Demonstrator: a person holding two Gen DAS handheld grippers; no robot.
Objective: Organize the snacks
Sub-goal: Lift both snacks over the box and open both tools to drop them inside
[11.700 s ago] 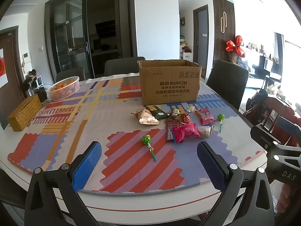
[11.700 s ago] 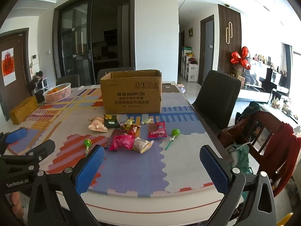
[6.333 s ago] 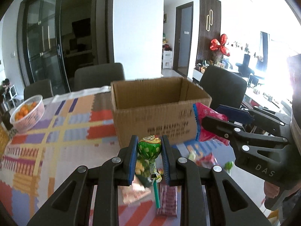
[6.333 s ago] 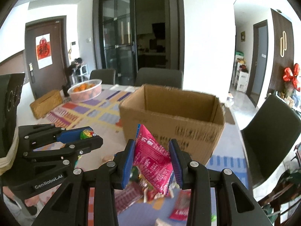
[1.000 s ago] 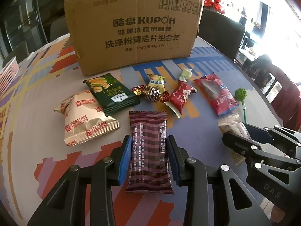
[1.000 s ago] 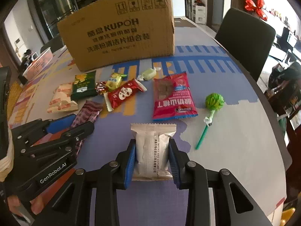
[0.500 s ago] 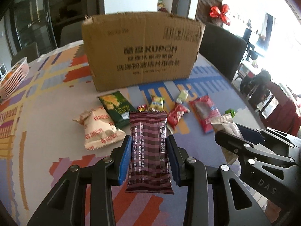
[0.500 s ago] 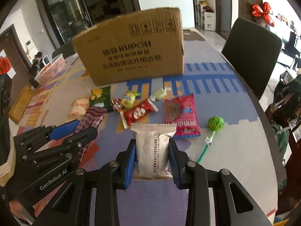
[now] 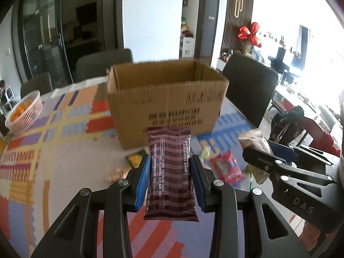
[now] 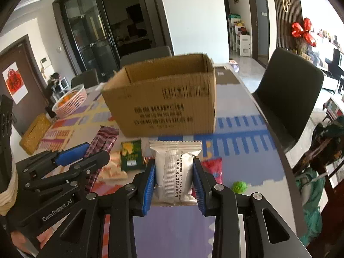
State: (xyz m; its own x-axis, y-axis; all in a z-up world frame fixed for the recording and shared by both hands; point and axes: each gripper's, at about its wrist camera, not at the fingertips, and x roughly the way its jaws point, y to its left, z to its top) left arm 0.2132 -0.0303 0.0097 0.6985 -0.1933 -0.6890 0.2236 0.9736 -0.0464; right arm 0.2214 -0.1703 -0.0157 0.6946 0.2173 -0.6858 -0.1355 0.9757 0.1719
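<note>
A round table (image 9: pixel 64 150) covered by a patchwork mat of red, purple, yellow and blue stripes fills both views. On it stands a large open-topped brown cardboard box (image 9: pixel 166 101) with dark printed lettering on its near face, at about 12 o'clock from both grippers.

In the left wrist view, the left gripper (image 9: pixel 169 180), black with blue pads, pinches a dark maroon striped snack bar wrapper (image 9: pixel 169 172) upright between its jaws, held above the table in front of the box. The right gripper (image 9: pixel 268 152) shows at 3 o'clock, clamped on a white pillow-shaped snack packet (image 9: pixel 254 144).

In the right wrist view, that white packet (image 10: pixel 175 172), with a vertical seam and black print, sits squeezed between the right gripper's (image 10: pixel 174 179) blue pads, raised above the table. The left gripper (image 10: pixel 86 153) shows at 9 o'clock, carrying the maroon wrapper (image 10: pixel 104 138).

Loose snacks lie on the mat between grippers and box: a red flat packet (image 9: pixel 228 167), a dark green packet with yellow picture (image 10: pixel 131 154), a pale beige biscuit packet (image 10: pixel 112 171), and a green round lollipop (image 10: pixel 239 186) at 4 o'clock.

A white basket of oranges (image 9: pixel 24 112) rests at 10 o'clock, and a woven yellow box (image 10: pixel 34 134) lies near it.
</note>
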